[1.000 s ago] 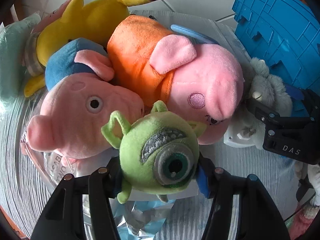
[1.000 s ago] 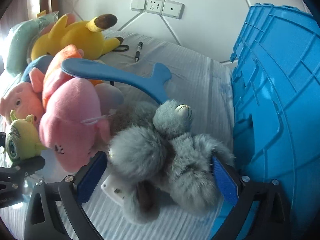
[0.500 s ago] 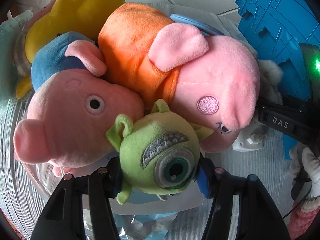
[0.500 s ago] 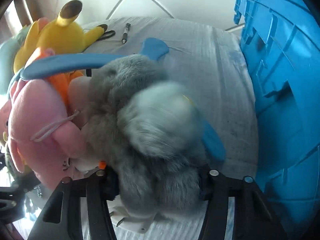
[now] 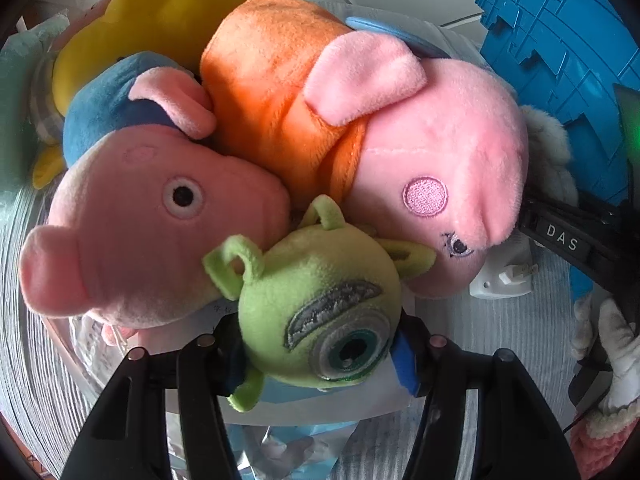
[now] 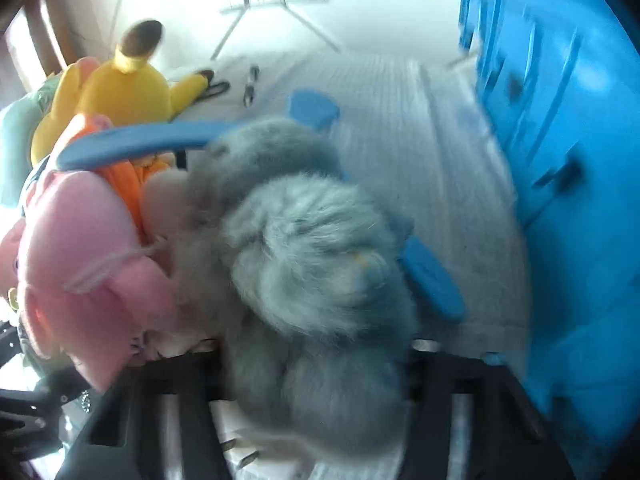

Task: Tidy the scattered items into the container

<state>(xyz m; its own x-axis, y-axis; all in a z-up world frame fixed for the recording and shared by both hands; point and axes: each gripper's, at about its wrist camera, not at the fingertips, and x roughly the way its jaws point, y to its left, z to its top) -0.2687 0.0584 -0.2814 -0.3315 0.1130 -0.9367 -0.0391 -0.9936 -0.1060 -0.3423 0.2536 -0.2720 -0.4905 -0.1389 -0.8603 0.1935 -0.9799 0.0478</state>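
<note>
My left gripper is shut on a green one-eyed monster plush, held against two pink pig plushes: one in blue, one in orange. My right gripper is shut on a grey furry plush, lifted off the bed; this view is blurred. The blue crate stands at the right in both views. A yellow plush lies behind the pigs.
A blue hanger rests over the orange pig. A white plug adapter lies on the striped bed sheet. A pen lies near the wall sockets. Crinkled plastic packaging sits under the left gripper.
The right gripper has shut on the grey plush and raised it off the sheet. The left gripper keeps its hold on the green plush and has moved closer to the pigs.
</note>
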